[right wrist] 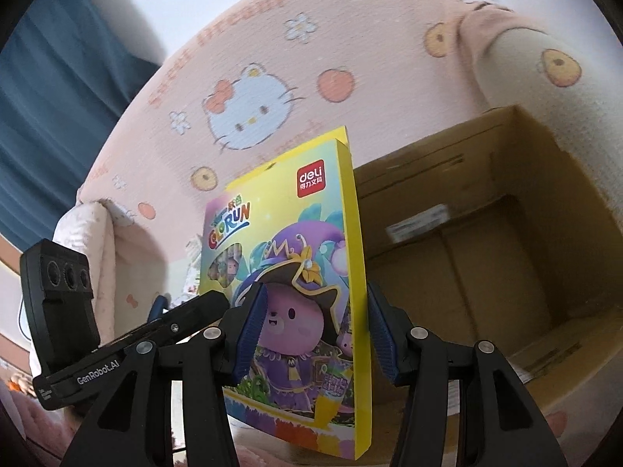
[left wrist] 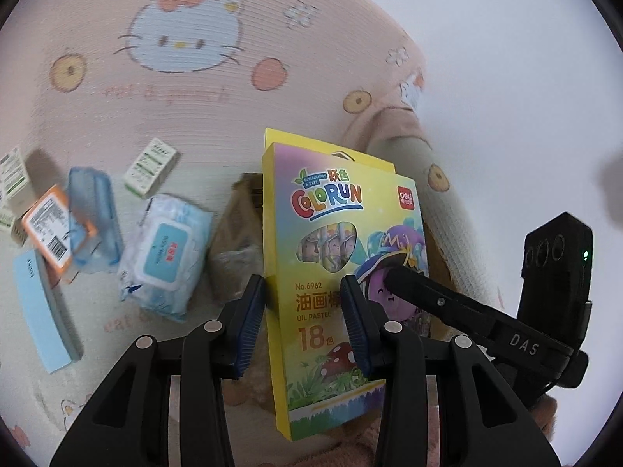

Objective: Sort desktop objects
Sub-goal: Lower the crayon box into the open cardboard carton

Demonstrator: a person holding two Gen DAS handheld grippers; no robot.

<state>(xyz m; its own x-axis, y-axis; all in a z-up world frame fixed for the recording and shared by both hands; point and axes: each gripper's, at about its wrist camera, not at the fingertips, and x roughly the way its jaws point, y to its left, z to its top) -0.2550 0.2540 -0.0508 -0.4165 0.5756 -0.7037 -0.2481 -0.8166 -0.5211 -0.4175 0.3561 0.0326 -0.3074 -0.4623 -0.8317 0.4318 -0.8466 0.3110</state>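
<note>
We hold the crayon box (left wrist: pixel 338 257) upright in both the left gripper (left wrist: pixel 303 311) and right gripper (right wrist: pixel 315 330), cardboard box (right wrist: pixel 506 233) to the right gripper's right.

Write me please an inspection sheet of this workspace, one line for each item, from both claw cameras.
surface: pink cartoon-cat cloth, wrinkled at its far edge.
job's things: oil pastel box stands upright between both claws; open cardboard box to its right, with a flat label inside.
clutter: wet wipes pack, blue case, orange-edged box, green-white box, light blue flat box, all on the cloth to the left.
grippers: left claw and right claw both sit at the pastel box; firm grip cannot be told.
cables: nothing seen.
surroundings: blue curtain, pale wall.
</note>
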